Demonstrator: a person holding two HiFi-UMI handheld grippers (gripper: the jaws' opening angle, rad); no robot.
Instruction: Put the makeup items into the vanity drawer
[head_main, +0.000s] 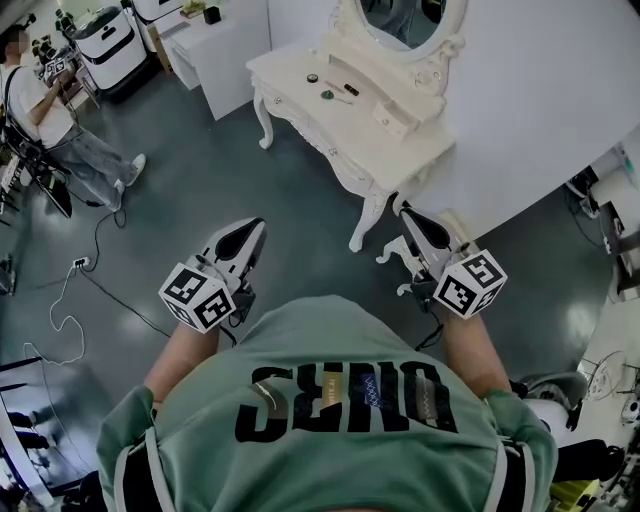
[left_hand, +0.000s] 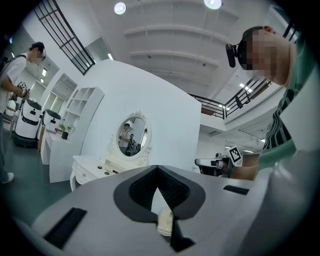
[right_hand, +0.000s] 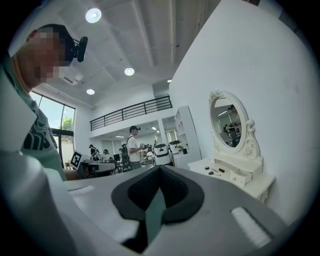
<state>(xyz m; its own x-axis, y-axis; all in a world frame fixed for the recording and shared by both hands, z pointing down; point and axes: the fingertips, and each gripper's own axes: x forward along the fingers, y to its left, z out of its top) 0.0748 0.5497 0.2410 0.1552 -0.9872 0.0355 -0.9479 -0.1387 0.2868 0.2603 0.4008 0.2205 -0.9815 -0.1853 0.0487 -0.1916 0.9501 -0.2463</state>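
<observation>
The white vanity (head_main: 385, 150) with an oval mirror stands some way ahead of me on the grey floor. Three small dark makeup items (head_main: 330, 88) lie on its top, beside a small upper drawer (head_main: 395, 118) that stands slightly pulled out. The same items (right_hand: 215, 171) and drawer (right_hand: 241, 176) show in the right gripper view, and the vanity (left_hand: 90, 167) appears far off in the left gripper view. My left gripper (head_main: 256, 226) and right gripper (head_main: 406, 210) are held near my chest, pointing at the vanity. Both are shut and hold nothing.
A person (head_main: 50, 110) stands at the far left by white machines (head_main: 105, 40). A white cabinet (head_main: 225, 50) sits left of the vanity. A power strip and cables (head_main: 80, 265) lie on the floor at left. Equipment (head_main: 615, 230) crowds the right edge.
</observation>
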